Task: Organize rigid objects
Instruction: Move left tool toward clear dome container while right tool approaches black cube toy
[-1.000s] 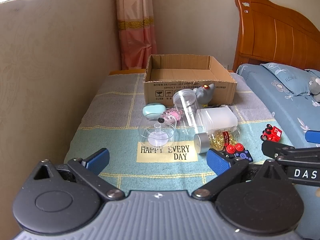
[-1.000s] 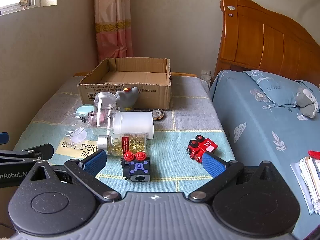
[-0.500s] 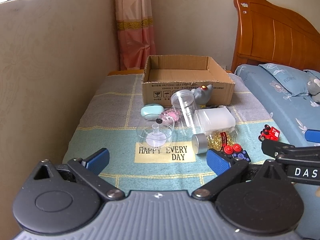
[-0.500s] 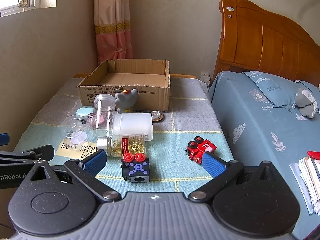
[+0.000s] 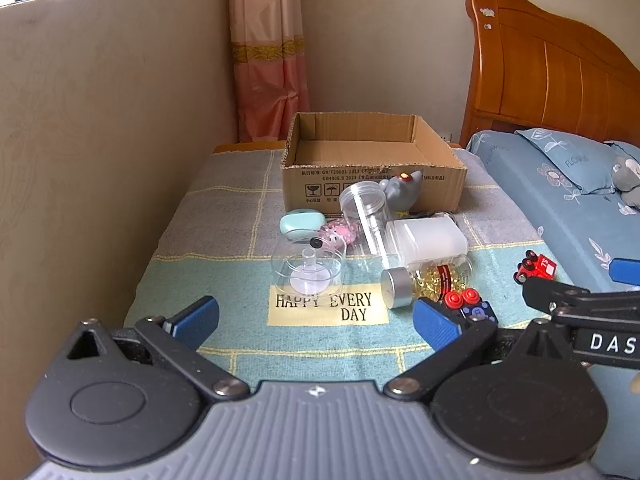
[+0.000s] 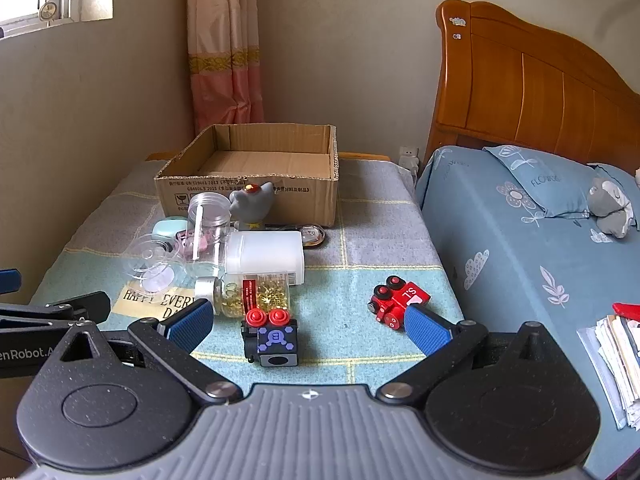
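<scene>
Both grippers hung wide and empty short of a crowded pile, with the cardboard box still bare at the far end of the table.

The left gripper and right gripper each held nothing, jaws spread well apart. The likeliest trouble lay in the cluster: the pill bottle lay on its side touching the white container, with the clear jar leaning just beside them, so a careless grab at one would probably have rolled or toppled its neighbours. The black cube toy sat nearest the right gripper, apart from the pile, and seemed the safest first pick. The red toy train stood near the table's right edge and could have been knocked off.
</scene>
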The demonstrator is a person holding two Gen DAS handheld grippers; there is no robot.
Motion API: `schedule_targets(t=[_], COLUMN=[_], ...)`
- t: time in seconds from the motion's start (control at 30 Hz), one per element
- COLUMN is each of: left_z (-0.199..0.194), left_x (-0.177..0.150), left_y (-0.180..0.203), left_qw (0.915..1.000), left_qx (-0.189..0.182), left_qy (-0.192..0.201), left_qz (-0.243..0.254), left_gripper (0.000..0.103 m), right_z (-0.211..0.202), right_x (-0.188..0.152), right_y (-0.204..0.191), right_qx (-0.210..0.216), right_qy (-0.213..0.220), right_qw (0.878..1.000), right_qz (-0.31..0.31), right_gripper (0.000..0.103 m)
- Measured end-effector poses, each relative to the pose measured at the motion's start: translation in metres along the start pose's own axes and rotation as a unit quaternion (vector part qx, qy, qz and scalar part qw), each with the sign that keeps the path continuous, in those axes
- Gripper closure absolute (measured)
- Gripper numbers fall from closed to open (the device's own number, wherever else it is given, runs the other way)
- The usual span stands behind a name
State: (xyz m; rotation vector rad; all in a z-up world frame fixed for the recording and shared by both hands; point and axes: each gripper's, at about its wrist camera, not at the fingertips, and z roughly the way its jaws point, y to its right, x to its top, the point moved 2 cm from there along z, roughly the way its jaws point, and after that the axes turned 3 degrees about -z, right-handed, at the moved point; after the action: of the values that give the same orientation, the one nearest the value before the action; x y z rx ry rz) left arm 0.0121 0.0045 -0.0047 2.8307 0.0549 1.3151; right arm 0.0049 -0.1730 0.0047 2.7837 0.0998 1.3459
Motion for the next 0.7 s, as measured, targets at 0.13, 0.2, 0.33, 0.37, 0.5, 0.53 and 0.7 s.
schedule_targets(t=[0.13,0.2,0.33,0.37,0.5,0.53,0.7], left_z=[0.0017,0.0018,0.0021,0.0027,0.0048,0.0053,0.0089], left_x=[0.0013,-0.0002,-0.0015,-0.0014,-0.0006,-0.0006,0.0008], left_y=[-0.0008,-0.0012,-0.0012,-0.0012,-0.0019,-0.0020,-0.0036], left_qw=[1.0000,1.0000,1.0000,1.0000,1.0000,1.0000,0.9999], left_qx=[0.000,0.000,-0.002,-0.003,-0.005,-0.005,-0.010], left_qy=[-0.003,-0.002,-0.003,-0.004,-0.006,-0.007,-0.010], left_qz=[-0.002,-0.002,-0.001,-0.001,-0.003,-0.003,-0.004], left_gripper=[0.001,0.001,0.001,0.001,0.001,0.001,0.001], right_z=[-0.0001,-0.0004,0.0004,0.0006,0.0016,0.0019,0.0043], right_x=[-0.0002,-0.0001,0.0004,0.0005,0.0014,0.0014,0.0020], right_y=[-0.0007,-0.0010,-0.0016,-0.0019,-0.0022,-0.0022,-0.0031], right_qx=[0.001,0.002,0.002,0.002,0.002,0.002,0.003], right_qy=[0.000,0.000,-0.001,-0.001,-0.002,-0.002,-0.004], right_qw=[1.000,1.000,1.000,1.000,1.000,1.000,1.000], right_qz=[0.000,-0.001,-0.002,-0.002,-0.002,-0.002,-0.004], right_gripper=[0.000,0.000,0.000,0.000,0.000,0.000,0.000])
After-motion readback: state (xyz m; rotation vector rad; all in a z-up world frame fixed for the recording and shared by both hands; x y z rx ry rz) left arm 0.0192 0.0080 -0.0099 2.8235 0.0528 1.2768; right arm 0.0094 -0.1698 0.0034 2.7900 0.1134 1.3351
